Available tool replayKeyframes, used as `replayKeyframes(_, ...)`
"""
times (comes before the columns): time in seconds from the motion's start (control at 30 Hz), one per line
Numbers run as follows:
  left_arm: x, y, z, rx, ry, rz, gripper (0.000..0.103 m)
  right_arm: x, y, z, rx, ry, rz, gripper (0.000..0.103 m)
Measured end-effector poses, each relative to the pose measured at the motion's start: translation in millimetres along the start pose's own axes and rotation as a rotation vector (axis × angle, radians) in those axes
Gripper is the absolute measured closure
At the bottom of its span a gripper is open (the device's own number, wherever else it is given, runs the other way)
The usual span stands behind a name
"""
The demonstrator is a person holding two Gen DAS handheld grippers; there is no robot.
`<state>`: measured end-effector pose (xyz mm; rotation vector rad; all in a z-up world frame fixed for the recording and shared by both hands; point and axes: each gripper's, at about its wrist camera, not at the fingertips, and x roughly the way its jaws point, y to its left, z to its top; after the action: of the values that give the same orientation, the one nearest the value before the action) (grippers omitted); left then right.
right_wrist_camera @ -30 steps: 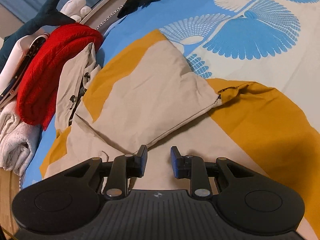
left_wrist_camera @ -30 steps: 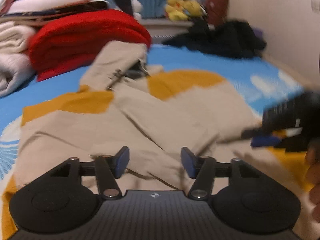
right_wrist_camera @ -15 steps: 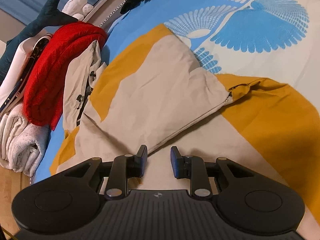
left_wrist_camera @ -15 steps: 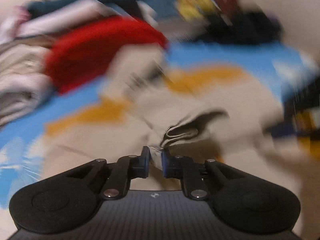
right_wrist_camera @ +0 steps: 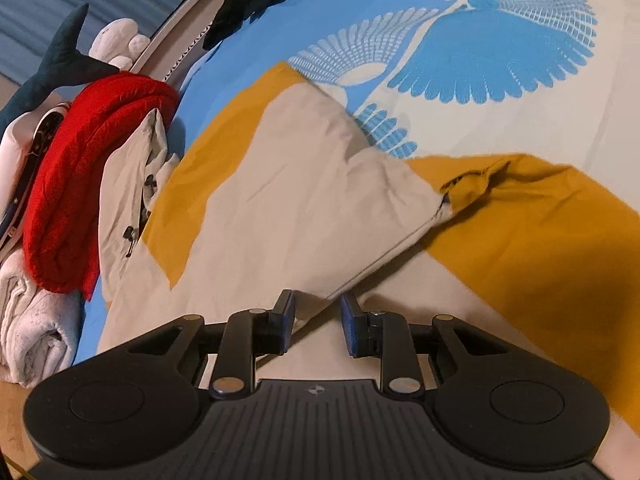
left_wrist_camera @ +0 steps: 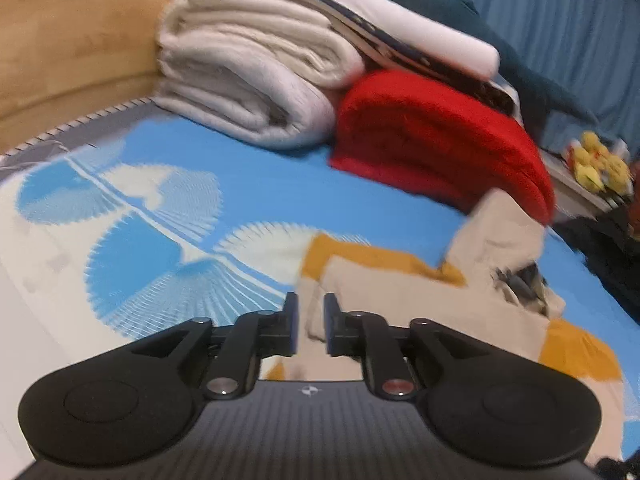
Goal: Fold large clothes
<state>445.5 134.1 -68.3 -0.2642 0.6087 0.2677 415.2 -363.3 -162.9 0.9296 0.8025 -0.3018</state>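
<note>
The left gripper (left_wrist_camera: 311,324), wide apart a second ago, now pinches the jacket (left_wrist_camera: 400,280) at bottom middle, starting a fold.

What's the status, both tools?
Left tool pinching beige fabric. Right tool open over the folded sleeve edge. Beige-and-mustard jacket half folded; red blanket against its hood.

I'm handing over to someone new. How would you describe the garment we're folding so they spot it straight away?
Find the bed with the blue-and-white fan-print sheet. Along one edge is a stack of folded blankets, with a red blanket nearest. The jacket lies spread flat beside it, the only beige piece with mustard-yellow panels.
</note>
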Motion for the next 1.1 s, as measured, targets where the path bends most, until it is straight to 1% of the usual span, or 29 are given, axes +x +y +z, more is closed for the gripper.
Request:
replayKeyframes(0.03,5.3,-1.7,1.1,0.014,0.015,-0.023,0.078,-1.4,-1.3,2.7,0.004,-0.015,0.002,0.101)
replayKeyframes(0.07,7.1,-6.0,-3.1,0.032,0.031,-0.039,0.074,-4.5,-2.9,5.9,0.007,-0.039,0.0,0.103)
replayKeyframes(0.13,13.9,-15.9,-11.3,0.074,0.067,-0.06,0.074,-16.5,-4.4,11.6,-0.002,-0.106,-0.018,0.103)
replayKeyframes(0.2,21.8,-28.0,-21.6,0.115,0.101,-0.1,0.074,-30.6,-5.8,18.4,-0.002,-0.165,-0.041,0.103)
replayKeyframes(0.23,22.4,-34.4,-26.5,0.135,0.121,-0.126,0.072,-37.2,-7.0,22.6,-0.001,-0.185,-0.051,0.103)
replayKeyframes(0.27,25.4,-38.4,-30.9,0.153,0.139,-0.157,0.066,-41.1,-8.5,25.7,-0.004,-0.193,-0.061,0.103)
replayKeyframes(0.3,28.5,-41.6,-35.2,0.155,0.145,-0.175,0.056,-43.6,-9.3,27.7,-0.005,-0.191,-0.068,0.103)
replayKeyframes(0.33,31.7,-42.8,-37.7,0.144,0.151,-0.189,0.051,-44.3,-10.9,29.4,0.0,-0.173,-0.057,0.103)
replayKeyframes(0.37,37.1,-41.9,-40.9,0.12,0.161,-0.202,0.046,-42.7,-12.4,29.0,0.008,-0.139,-0.026,0.103)
replayKeyframes(0.4,43.4,-40.6,-43.0,0.088,0.176,-0.222,0.046,-38.7,-10.7,28.1,0.006,-0.102,0.003,0.099)
replayKeyframes(0.43,50.1,-38.9,-45.1,0.053,0.192,-0.242,0.046,-34.1,-7.1,24.8,-0.015,-0.07,0.024,0.099)
replayKeyframes(0.47,56.9,-36.2,-48.2,0.014,0.203,-0.258,0.046,-29.8,-2.3,21.2,-0.039,-0.052,0.029,0.097)
replayKeyframes(0.5,61.6,-33.9,-48.2,-0.011,0.208,-0.27,0.046,-25.0,1.8,17.1,-0.066,-0.034,0.034,0.091)
replayKeyframes(0.57,74.8,-31.2,-52.9,-0.045,0.23,-0.288,0.046,-14.1,7.7,10.0,-0.08,0.012,0.043,0.056)
replayKeyframes(0.6,81.2,-29.9,-52.7,-0.058,0.247,-0.289,0.046,-8.4,10.1,5.4,-0.067,0.036,0.047,0.053)
replayKeyframes(0.67,92.3,-26.2,-51.8,-0.091,0.27,-0.293,0.046,0.8,7.9,2.0,-0.03,0.067,0.056,0.053)
replayKeyframes(0.77,105.9,-20.8,-53.9,-0.139,0.285,-0.3,0.046,9.4,4.8,-0.8,-0.002,0.078,0.043,0.053)
replayKeyframes(0.83,111.5,-19.2,-56.1,-0.155,0.283,-0.299,0.049,11.3,4.2,-2.0,0.004,0.073,0.04,0.057)
replayKeyframes(0.87,113.0,-19.4,-56.6,-0.154,0.281,-0.298,0.049,11.3,3.9,-2.1,0.004,0.064,0.044,0.071)
replayKeyframes(0.9,114.2,-20.2,-56.7,-0.152,0.274,-0.297,0.051,10.9,4.8,-2.4,0.004,0.056,0.051,0.086)
replayKeyframes(0.93,115.0,-21.2,-56.5,-0.15,0.266,-0.294,0.053,9.1,5.1,-2.2,0.003,0.043,0.061,0.094)
replayKeyframes(0.97,115.7,-22.2,-55.7,-0.149,0.264,-0.292,0.062,5.9,4.8,-1.5,0.004,0.024,0.067,0.103)
replayKeyframes(1.0,115.7,-23.5,-54.3,-0.149,0.263,-0.295,0.069,1.6,3.8,0.1,0.005,0.002,0.072,0.103)
replayKeyframes(1.03,115.1,-24.6,-52.6,-0.151,0.259,-0.307,0.073,-2.5,3.7,1.5,0.006,-0.018,0.078,0.103)
replayKeyframes(1.1,114.8,-26.8,-49.9,-0.148,0.264,-0.307,0.102,-12.3,3.7,6.2,0.008,-0.061,0.09,0.103)
